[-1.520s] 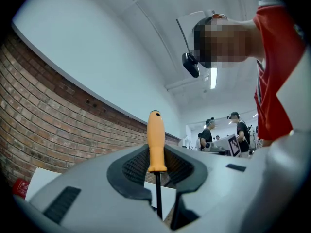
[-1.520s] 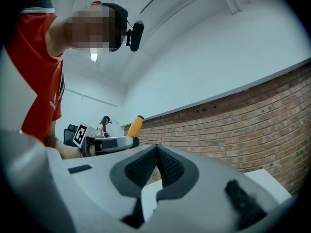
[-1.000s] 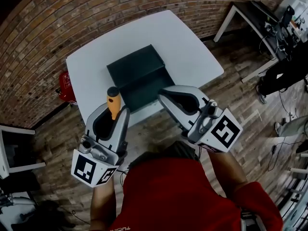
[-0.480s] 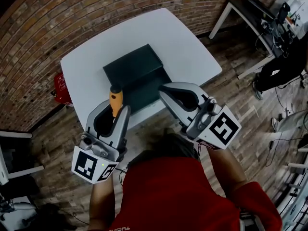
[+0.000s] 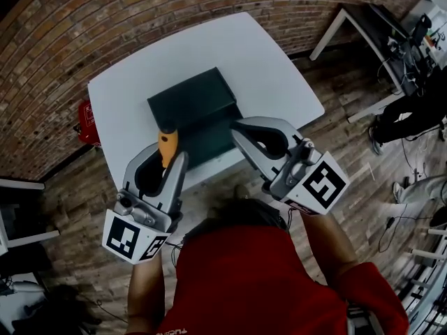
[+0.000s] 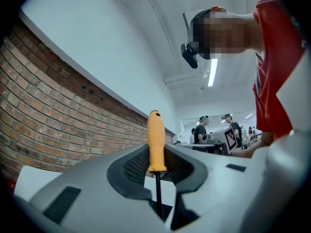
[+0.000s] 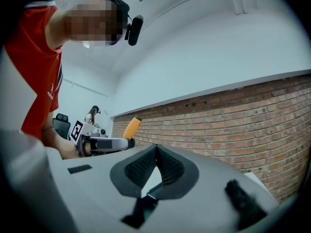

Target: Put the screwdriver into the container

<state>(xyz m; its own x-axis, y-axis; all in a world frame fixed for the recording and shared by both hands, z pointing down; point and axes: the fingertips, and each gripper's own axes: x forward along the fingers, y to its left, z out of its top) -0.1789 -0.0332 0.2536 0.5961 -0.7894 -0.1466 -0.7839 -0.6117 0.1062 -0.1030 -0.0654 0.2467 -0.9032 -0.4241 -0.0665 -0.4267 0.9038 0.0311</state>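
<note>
Carry step. My left claw (image 5: 165, 160) clamps the orange-handled screwdriver (image 5: 166, 144) by its shaft, just short of the dark container (image 5: 195, 103). My right claw (image 5: 239, 127), closed and empty, hangs beside it. Next I must advance, lower and release.

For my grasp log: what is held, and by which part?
Left gripper clamps the screwdriver at its orange handle's lower end; right gripper holds nothing.

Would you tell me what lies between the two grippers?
In the head view, the container's near end and a strip of table show between the left gripper and the right gripper, below them.
</note>
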